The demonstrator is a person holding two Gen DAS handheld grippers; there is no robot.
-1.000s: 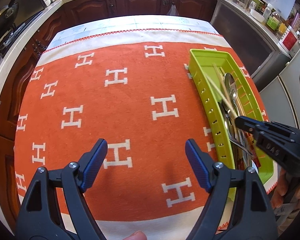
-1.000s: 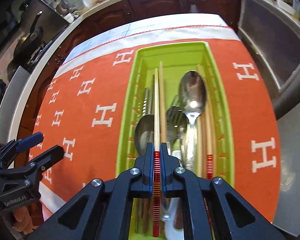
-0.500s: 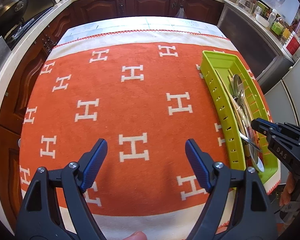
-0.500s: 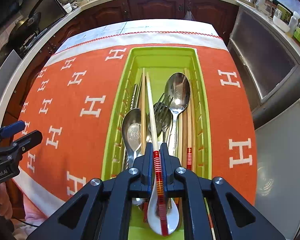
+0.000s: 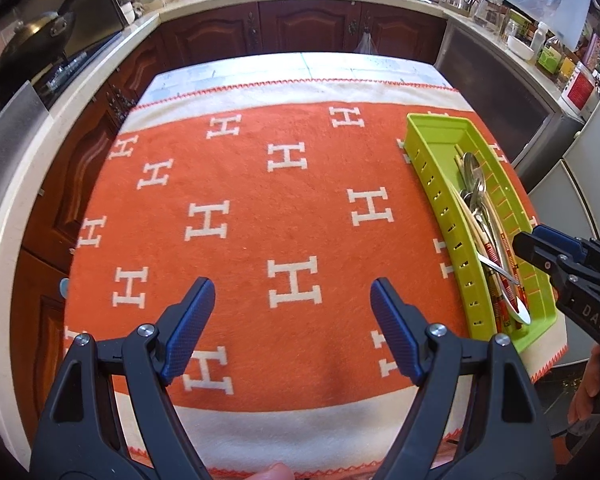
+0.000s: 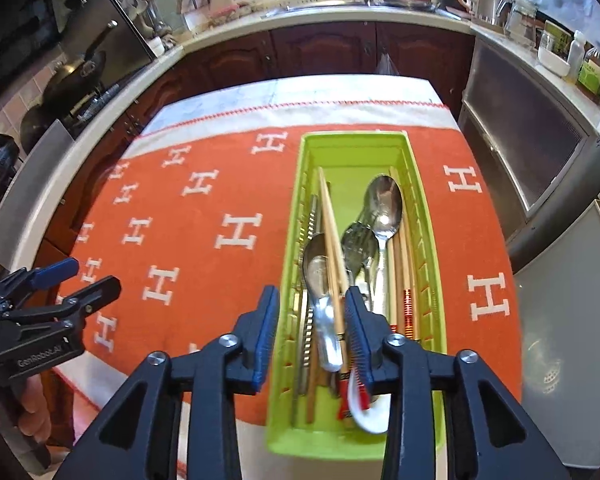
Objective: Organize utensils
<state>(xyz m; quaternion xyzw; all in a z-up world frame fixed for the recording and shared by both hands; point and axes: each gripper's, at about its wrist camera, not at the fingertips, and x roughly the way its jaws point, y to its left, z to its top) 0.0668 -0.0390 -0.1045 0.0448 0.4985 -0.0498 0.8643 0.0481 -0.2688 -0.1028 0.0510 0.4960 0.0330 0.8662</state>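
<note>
Green plastic tray (image 6: 428,280) lies below the right hand-held gripper (image 6: 312,332), whose jaws are opening: the red-banded chopstick (image 6: 334,272), pinched a second ago, now lies free among the cutlery. Left hand-held gripper (image 5: 292,332) stays spread, empty.

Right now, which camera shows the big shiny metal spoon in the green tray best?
The right wrist view: the big shiny metal spoon faces the camera, bowl fully visible inside the green plastic tray. The left wrist view shows it small, sideways, near the edge.
</note>
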